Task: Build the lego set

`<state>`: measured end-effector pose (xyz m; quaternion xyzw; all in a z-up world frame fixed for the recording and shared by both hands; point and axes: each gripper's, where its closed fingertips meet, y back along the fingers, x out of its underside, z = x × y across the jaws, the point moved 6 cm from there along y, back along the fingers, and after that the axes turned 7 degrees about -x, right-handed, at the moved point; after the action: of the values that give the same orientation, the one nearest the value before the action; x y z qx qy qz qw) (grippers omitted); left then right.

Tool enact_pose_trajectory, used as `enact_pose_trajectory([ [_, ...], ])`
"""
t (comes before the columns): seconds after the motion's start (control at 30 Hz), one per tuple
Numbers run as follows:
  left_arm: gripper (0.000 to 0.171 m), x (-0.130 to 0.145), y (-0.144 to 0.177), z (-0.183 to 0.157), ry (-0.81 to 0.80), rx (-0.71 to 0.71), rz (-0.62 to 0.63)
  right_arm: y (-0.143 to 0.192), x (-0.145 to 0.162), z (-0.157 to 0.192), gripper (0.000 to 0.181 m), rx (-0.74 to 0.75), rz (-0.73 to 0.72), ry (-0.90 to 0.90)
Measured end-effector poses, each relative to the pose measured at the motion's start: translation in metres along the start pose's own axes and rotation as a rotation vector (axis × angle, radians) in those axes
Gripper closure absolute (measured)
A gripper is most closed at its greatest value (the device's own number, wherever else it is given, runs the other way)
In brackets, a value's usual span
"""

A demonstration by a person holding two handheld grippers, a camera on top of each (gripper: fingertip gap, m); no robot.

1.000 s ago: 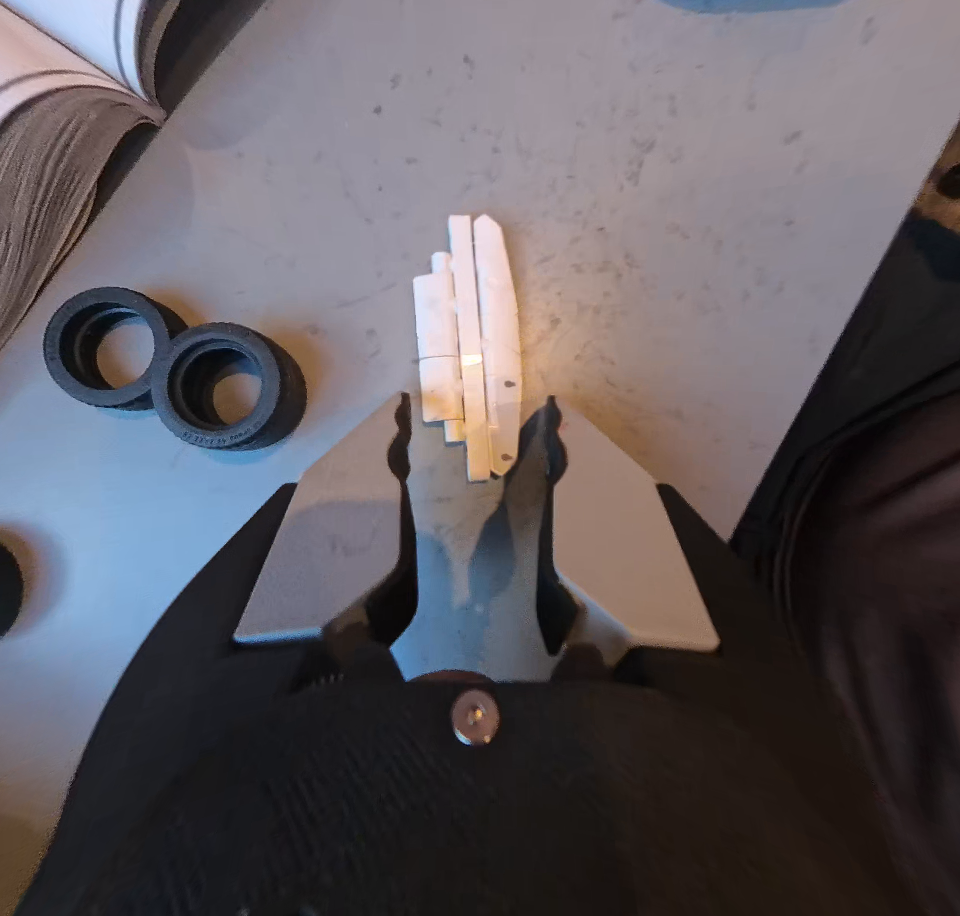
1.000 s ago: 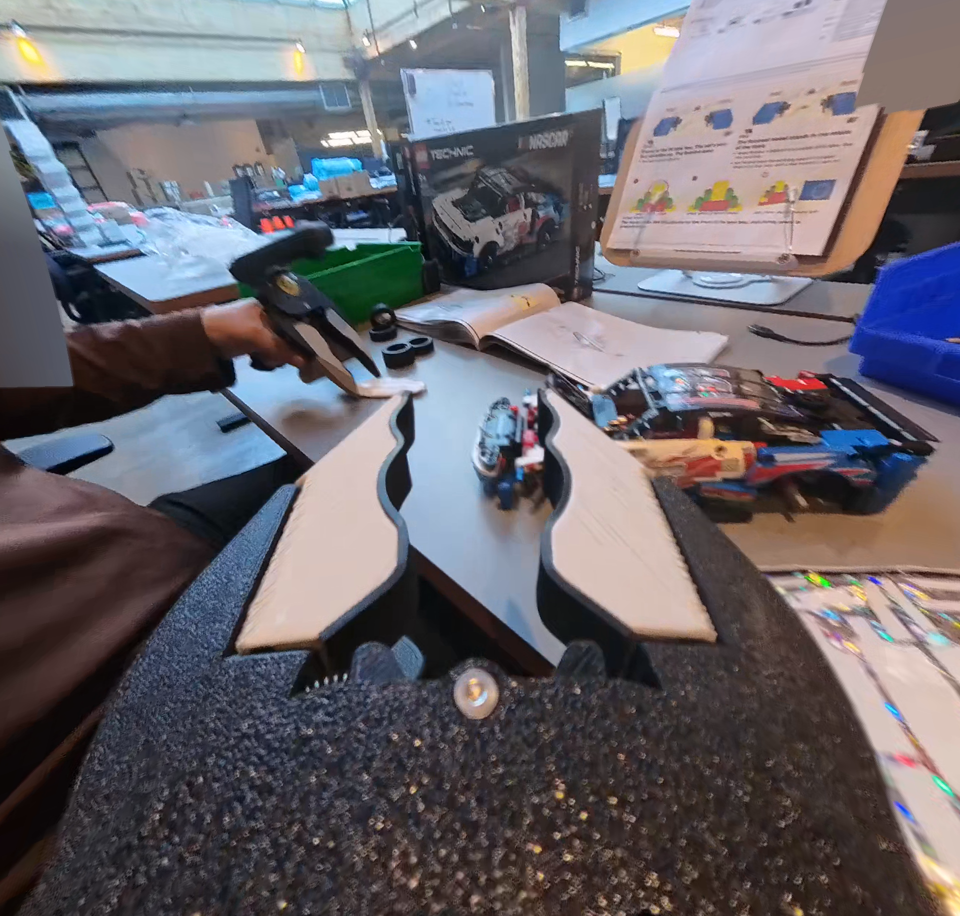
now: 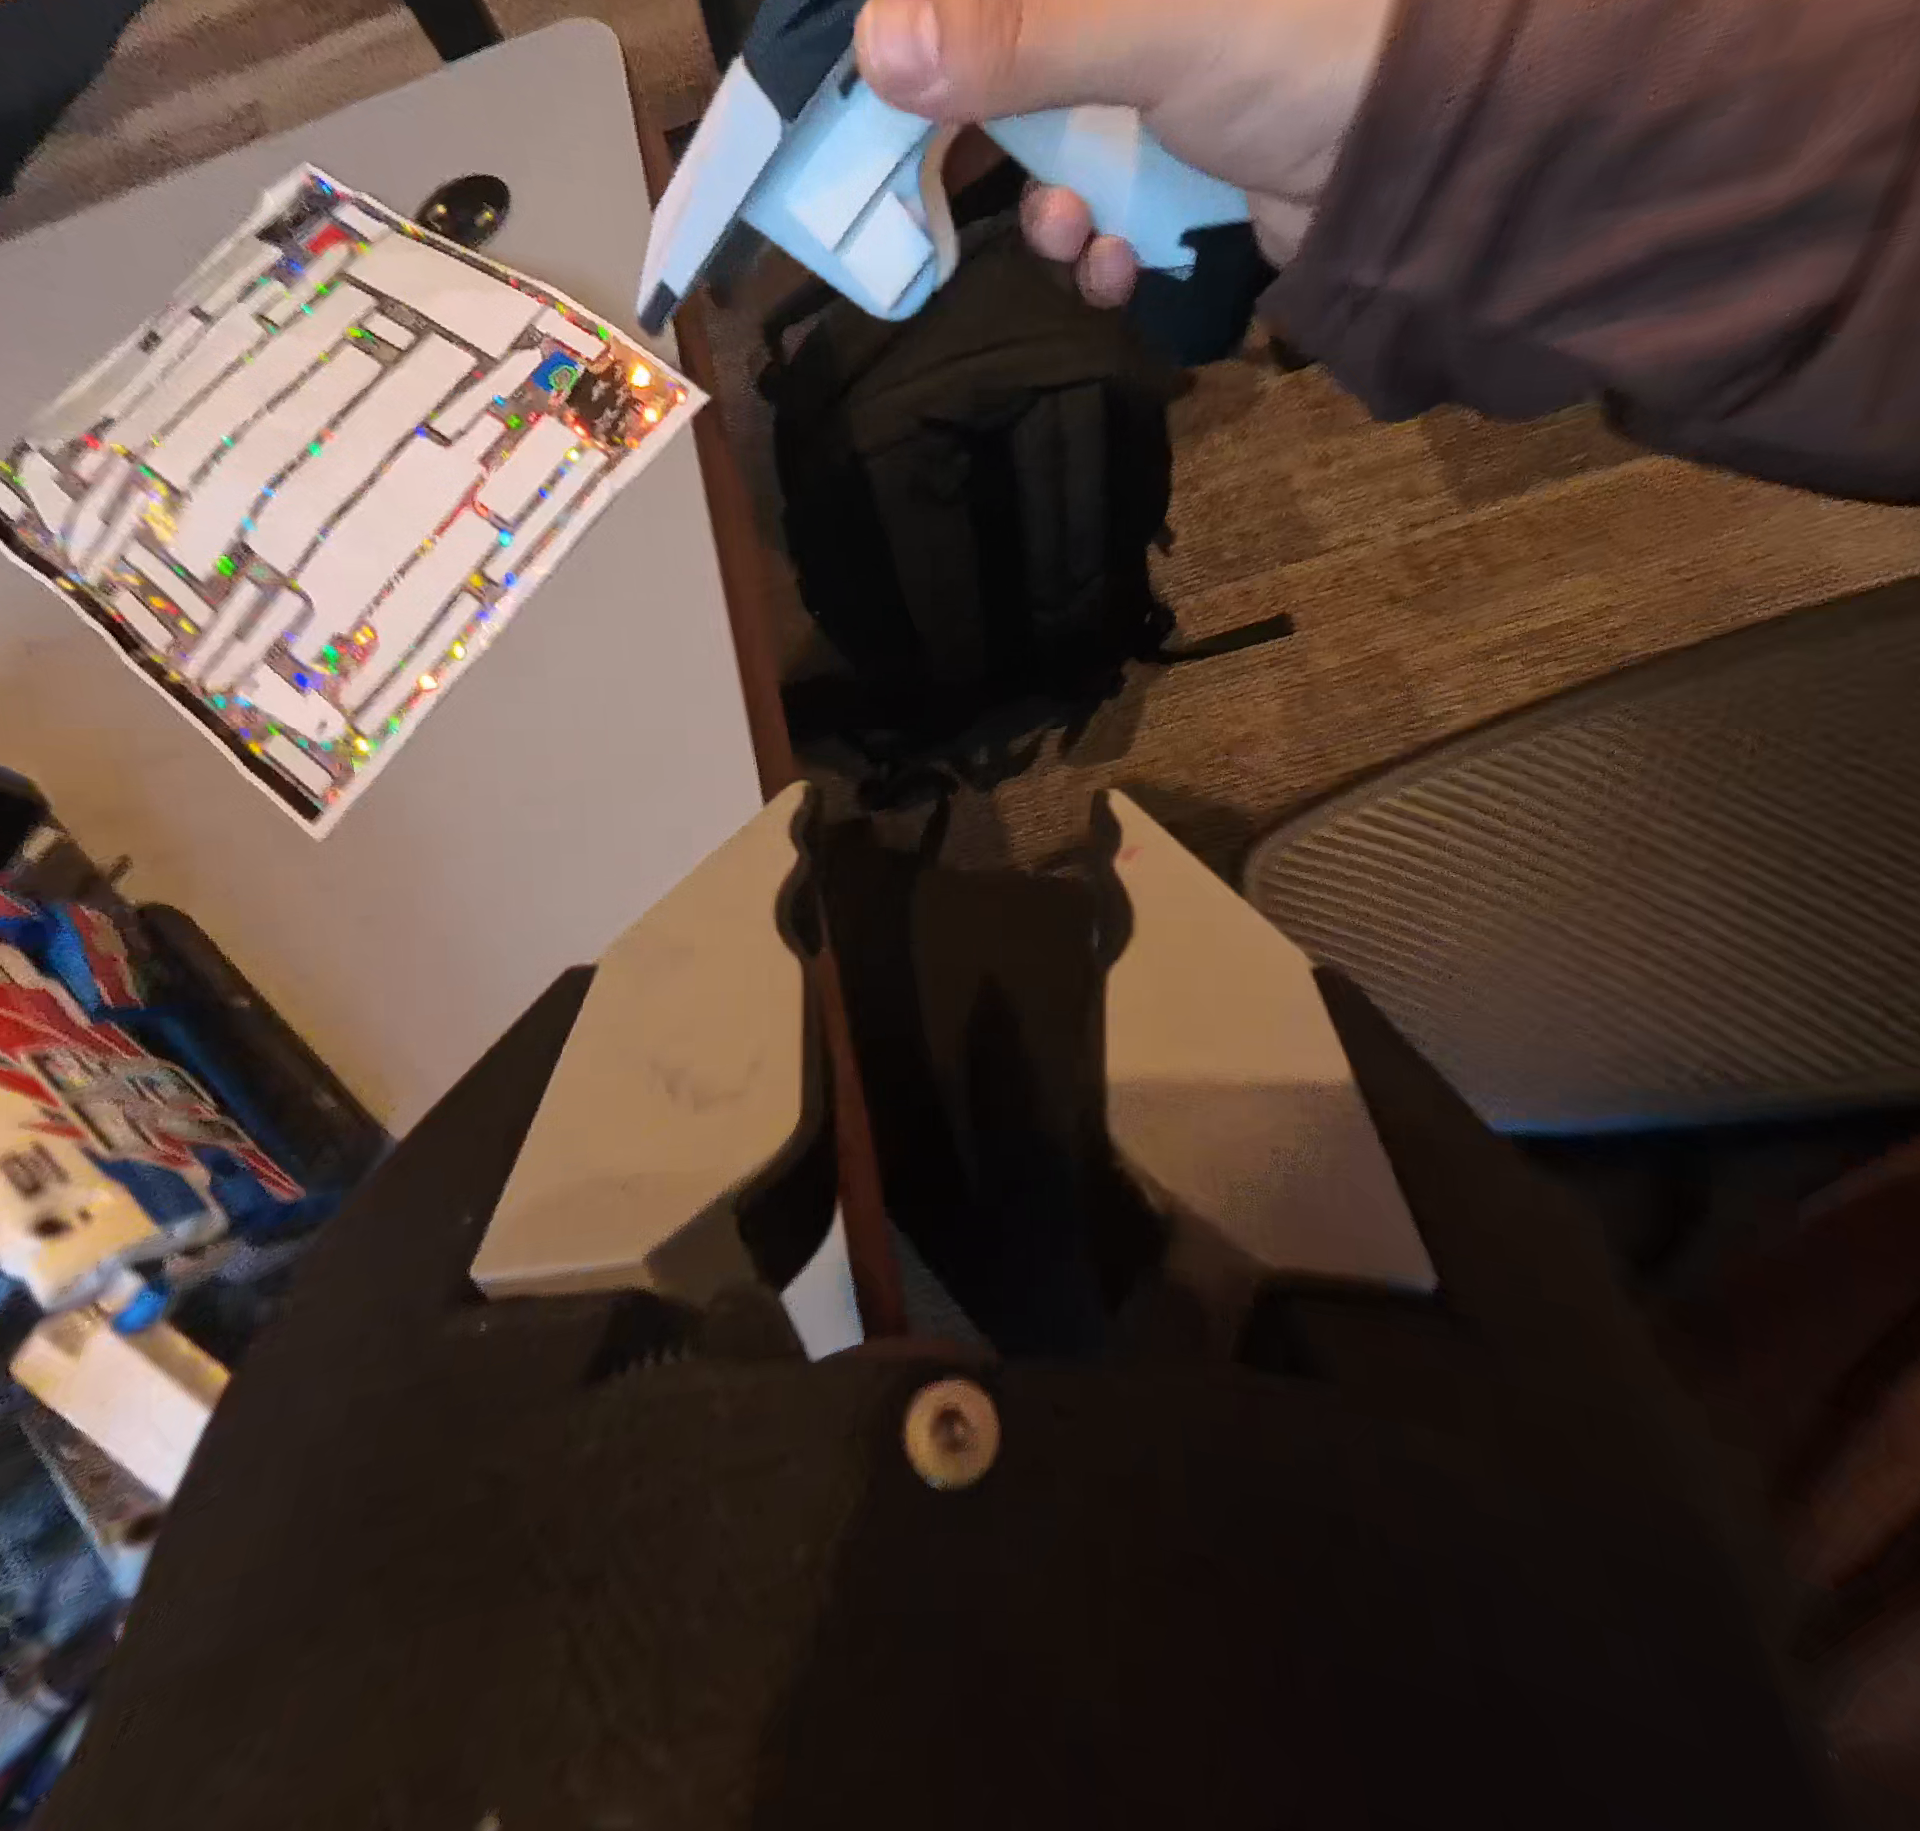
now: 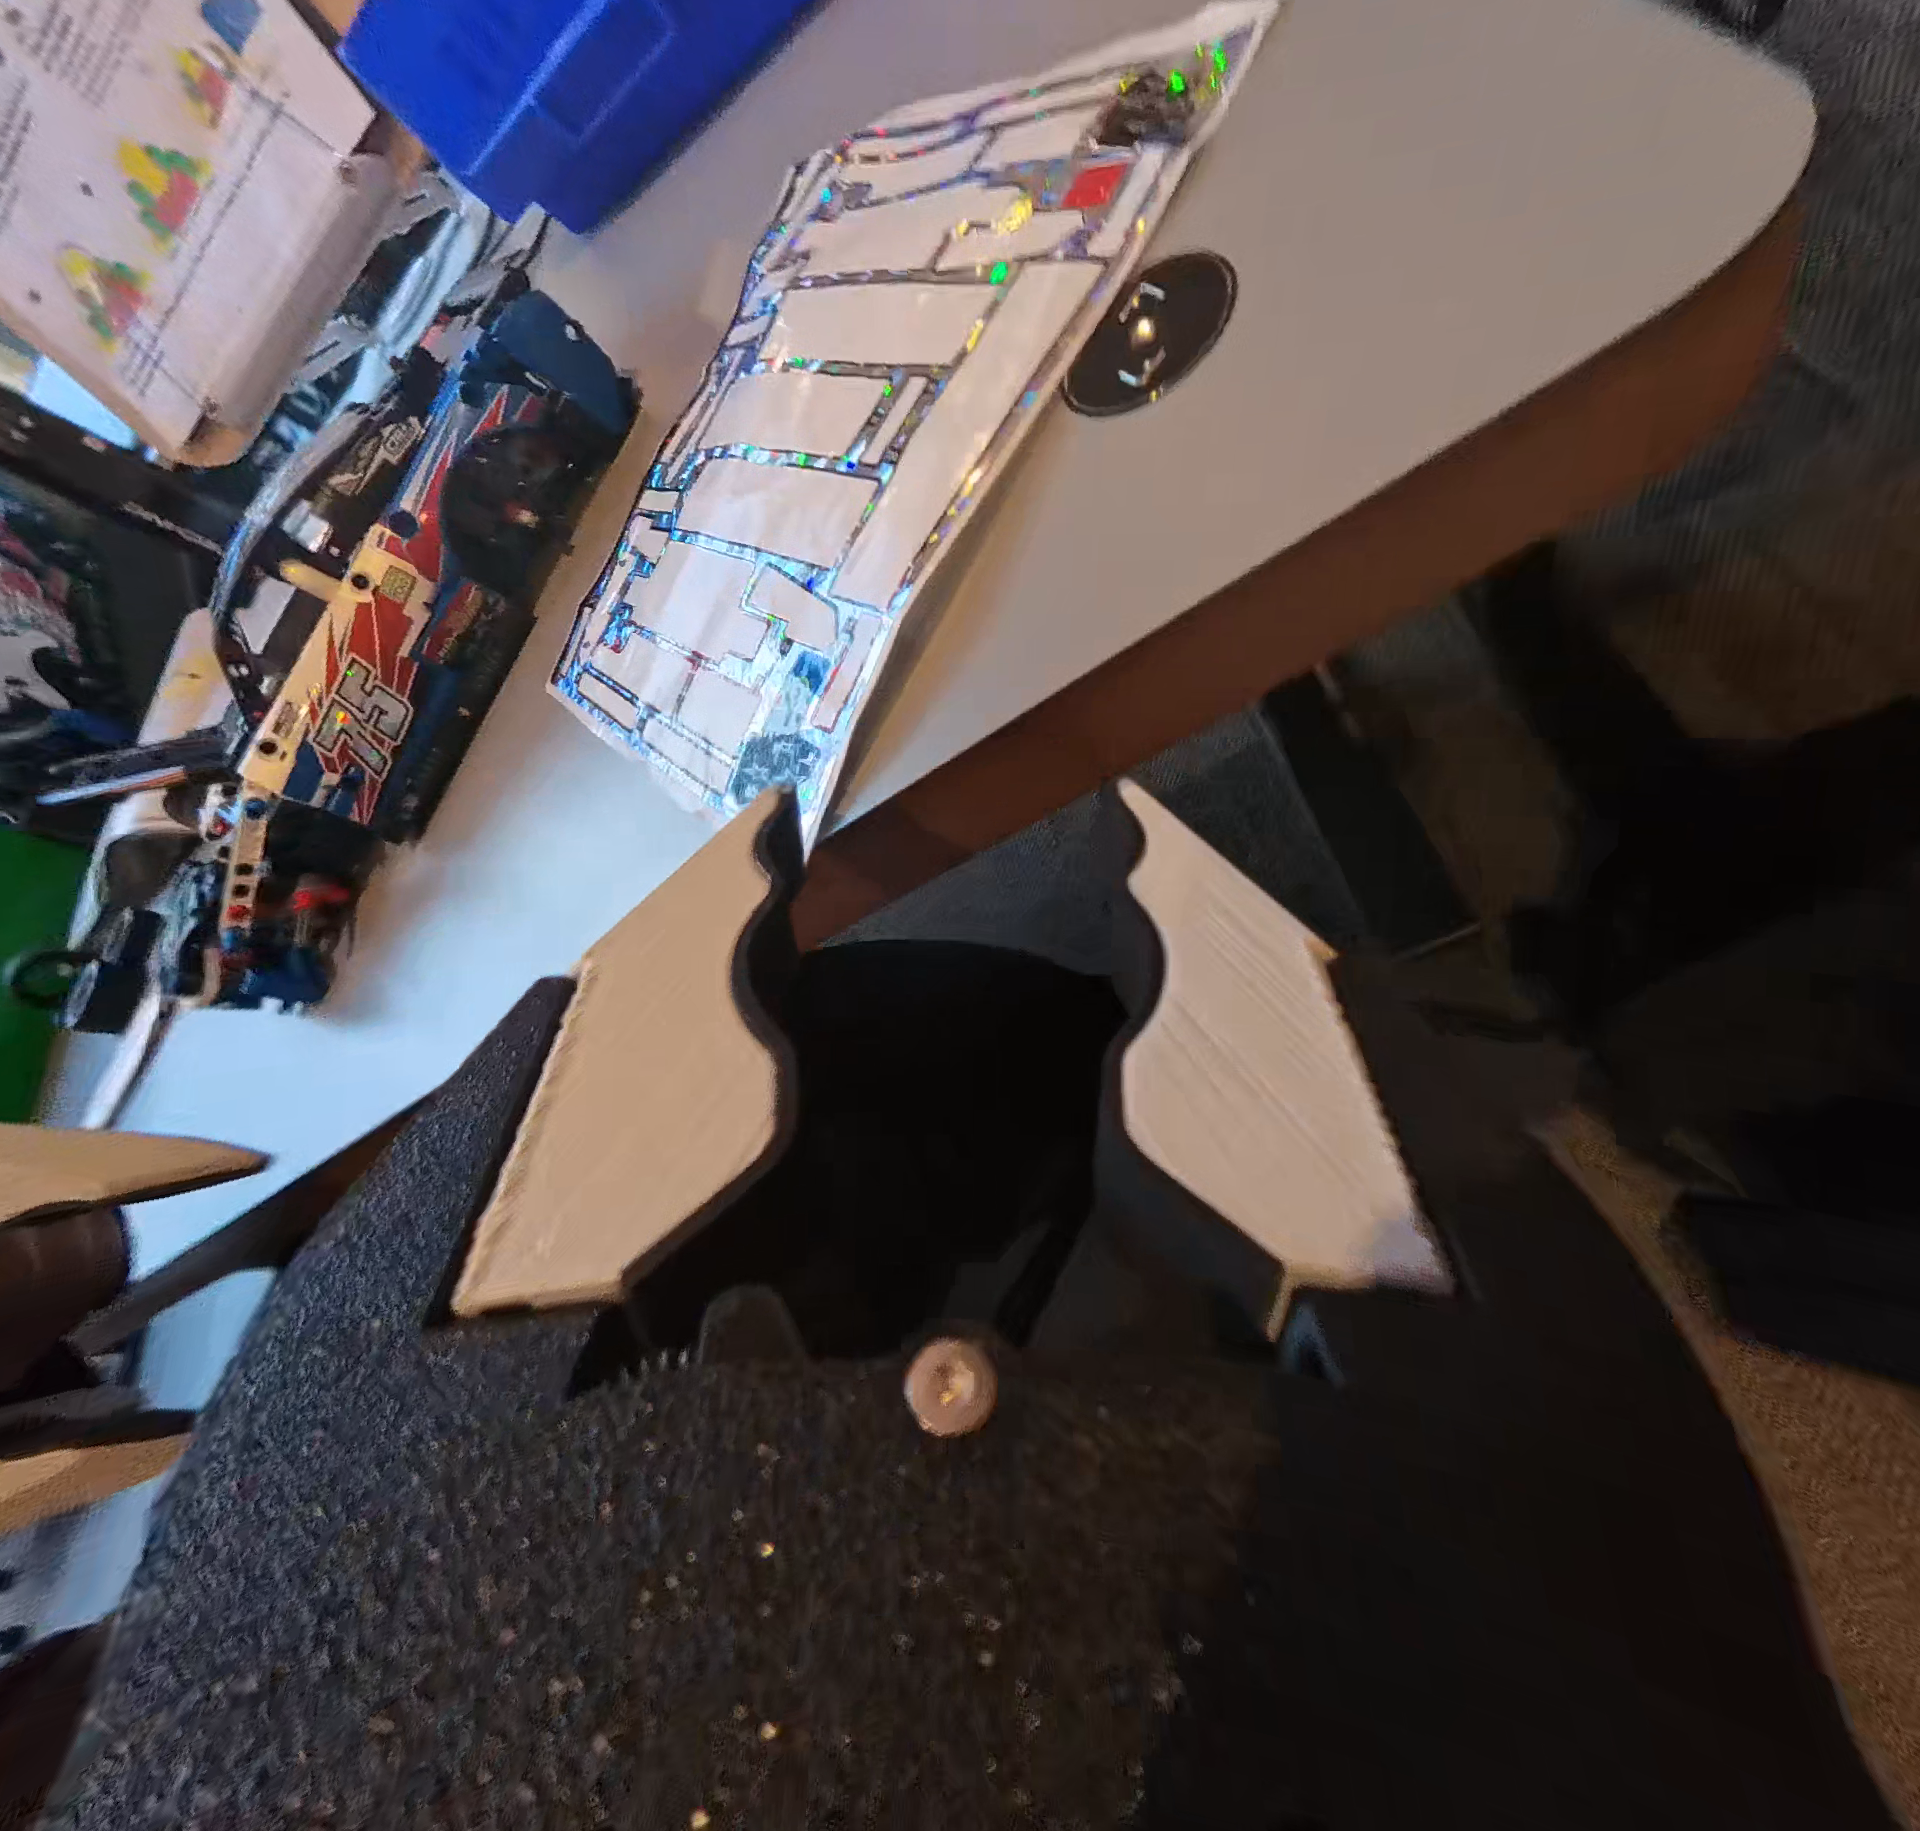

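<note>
My left gripper (image 3: 954, 825) is open and empty. It hangs over the table's brown edge (image 3: 748, 576) and points at the floor. My right gripper (image 4: 956, 805) is open and empty, just off the table's edge near a holographic sticker sheet (image 4: 862, 451). The sheet also shows in the left wrist view (image 3: 332, 493). The part-built red, white and blue lego car (image 4: 395, 618) lies to the left of the sheet and shows at the left edge of the left wrist view (image 3: 94, 1158). A hand (image 3: 1091, 46) holds the right gripper at the top of the left wrist view.
A black backpack (image 3: 966, 493) lies on the carpet beside the table. A grey chair seat (image 3: 1610, 898) is at the right. A blue bin (image 4: 592, 46) and an instruction board (image 4: 156, 171) stand at the back. A black round grommet (image 4: 1148, 332) sits in the tabletop.
My left gripper has swung away from the white lego piece and black tyres to the table edge. My right gripper has tipped down toward the sticker sheet. Both stay open.
</note>
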<state>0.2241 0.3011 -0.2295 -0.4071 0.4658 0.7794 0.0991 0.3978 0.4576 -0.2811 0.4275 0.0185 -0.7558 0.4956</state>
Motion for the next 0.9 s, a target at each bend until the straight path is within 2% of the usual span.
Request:
enact_pose_trajectory([
  [0.1,0.124,-0.006,-0.02,0.01,-0.023,-0.077,0.028,-0.008,0.013,0.007,0.12,-0.012,-0.013,-0.105],
  [0.2,0.123,-0.013,-0.026,0.002,0.058,0.016,0.018,-0.02,0.019,0.011,0.119,-0.013,-0.074,-0.159],
  [0.3,0.123,-0.008,-0.022,-0.008,0.064,0.039,0.004,-0.021,0.022,0.011,0.124,-0.012,-0.07,-0.084],
  [0.33,0.123,-0.003,-0.019,-0.01,0.059,0.037,0.013,-0.016,0.023,0.012,0.135,-0.043,-0.068,-0.074],
  [0.37,0.123,0.002,-0.016,-0.013,0.06,0.042,0.016,-0.008,0.023,0.014,0.167,-0.087,-0.083,-0.074],
  [0.4,0.123,0.008,-0.013,-0.015,0.071,0.054,0.017,0.001,0.022,0.016,0.179,-0.116,-0.107,-0.07],
  [0.53,0.123,0.023,-0.004,-0.025,0.154,0.151,0.007,0.022,0.021,0.024,0.181,-0.166,-0.092,-0.015],
  [0.63,0.123,0.025,0.002,-0.031,0.238,0.25,-0.044,0.034,0.011,0.054,0.181,-0.305,-0.109,0.017],
  [0.77,0.115,0.015,0.026,-0.033,0.361,0.447,-0.212,0.054,-0.009,0.117,0.181,-0.589,-0.142,0.074],
  [0.9,0.107,0.012,0.054,-0.026,0.517,0.654,-0.376,0.08,-0.019,0.177,0.181,-0.881,-0.132,0.216],
])
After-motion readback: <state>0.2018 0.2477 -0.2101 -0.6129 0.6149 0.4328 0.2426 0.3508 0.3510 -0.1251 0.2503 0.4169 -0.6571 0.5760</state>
